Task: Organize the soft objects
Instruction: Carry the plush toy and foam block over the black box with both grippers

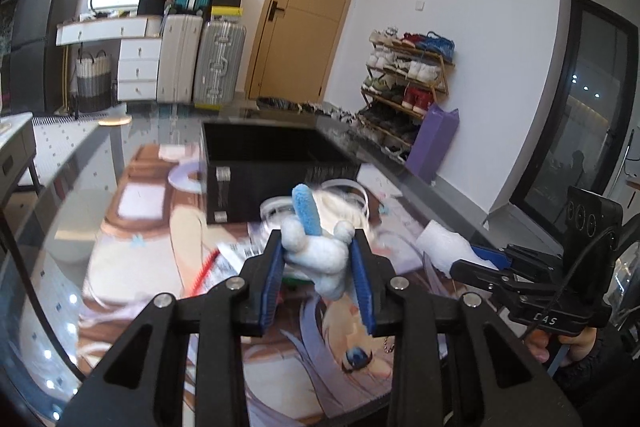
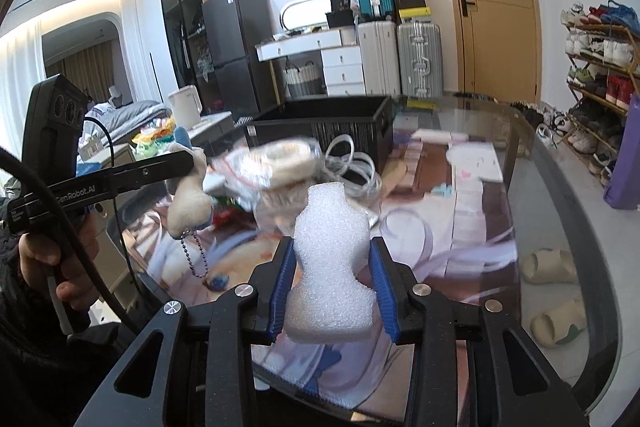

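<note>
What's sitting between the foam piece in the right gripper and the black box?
In the right wrist view, a coil of white cable and a clear bag lie between the foam piece and the black box.

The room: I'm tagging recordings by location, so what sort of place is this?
Likely a lived-in apartment room: a shoe rack by the door, stacked suitcases, and a bed in the next area.

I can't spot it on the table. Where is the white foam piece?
The white foam piece is clamped in the right gripper, above the table mat, nearer than the black box.
</note>
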Demonstrator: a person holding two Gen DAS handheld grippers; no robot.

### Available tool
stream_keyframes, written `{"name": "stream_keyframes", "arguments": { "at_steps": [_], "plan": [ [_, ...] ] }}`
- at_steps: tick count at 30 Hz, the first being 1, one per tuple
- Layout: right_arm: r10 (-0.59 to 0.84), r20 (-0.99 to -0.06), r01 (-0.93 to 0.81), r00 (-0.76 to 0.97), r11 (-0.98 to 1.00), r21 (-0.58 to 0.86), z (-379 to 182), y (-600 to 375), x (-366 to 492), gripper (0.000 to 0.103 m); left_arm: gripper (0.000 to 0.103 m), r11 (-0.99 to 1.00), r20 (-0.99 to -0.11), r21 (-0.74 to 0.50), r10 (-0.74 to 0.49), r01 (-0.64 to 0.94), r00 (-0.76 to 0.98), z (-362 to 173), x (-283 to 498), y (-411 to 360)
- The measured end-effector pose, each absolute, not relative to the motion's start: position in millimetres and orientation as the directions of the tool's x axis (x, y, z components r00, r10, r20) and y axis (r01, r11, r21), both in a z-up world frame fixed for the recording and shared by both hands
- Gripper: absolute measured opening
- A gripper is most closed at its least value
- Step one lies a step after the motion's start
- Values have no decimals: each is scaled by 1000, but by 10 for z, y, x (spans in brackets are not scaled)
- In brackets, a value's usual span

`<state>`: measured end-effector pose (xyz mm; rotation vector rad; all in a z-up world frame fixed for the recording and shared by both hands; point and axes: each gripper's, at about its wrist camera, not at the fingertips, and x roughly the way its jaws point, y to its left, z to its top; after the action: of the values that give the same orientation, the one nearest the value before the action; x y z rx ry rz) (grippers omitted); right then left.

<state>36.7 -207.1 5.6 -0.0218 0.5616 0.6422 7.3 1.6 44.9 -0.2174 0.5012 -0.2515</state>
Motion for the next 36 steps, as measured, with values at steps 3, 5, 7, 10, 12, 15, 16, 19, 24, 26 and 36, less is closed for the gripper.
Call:
{"name": "stream_keyframes", "arguments": {
  "at_steps": [3,5,7,10,12,15,16,19,24,26,36],
  "plan": [
    [579,-479,-581,659,797,165,180,-2083,432,38,31,955,-426,-243,-263,171,866,575,117,64],
    [586,-466,-584,663,794,168,268,-2077,471,38,31,961,-414,-229,-243,158,877,654,151,104],
    [590,-455,-588,667,792,166,347,-2063,506,38,31,965,-402,-215,-225,148,888,719,194,133],
    [595,-446,-593,668,788,164,450,-2035,583,38,31,971,-390,-201,-199,128,899,788,268,185],
    [598,-442,-597,668,786,162,514,-2012,632,38,31,973,-389,-199,-185,114,902,812,319,216],
    [598,-436,-599,672,786,153,607,-1977,710,38,31,976,-387,-197,-164,92,907,846,402,262],
    [599,-432,-602,674,785,150,628,-1963,726,38,31,977,-387,-197,-159,87,908,859,432,272],
    [605,-420,-606,677,781,148,730,-1951,817,38,31,978,-383,-192,-147,77,912,889,490,296],
    [610,-405,-614,680,777,138,883,-1932,938,38,31,981,-378,-184,-130,63,917,933,598,334],
    [612,-405,-619,680,774,131,919,-1904,990,38,31,981,-375,-183,-123,57,919,943,628,329],
    [629,-406,-641,663,757,128,1037,-1779,1259,38,31,983,-373,-181,-105,39,922,980,863,356]
  ]
}}
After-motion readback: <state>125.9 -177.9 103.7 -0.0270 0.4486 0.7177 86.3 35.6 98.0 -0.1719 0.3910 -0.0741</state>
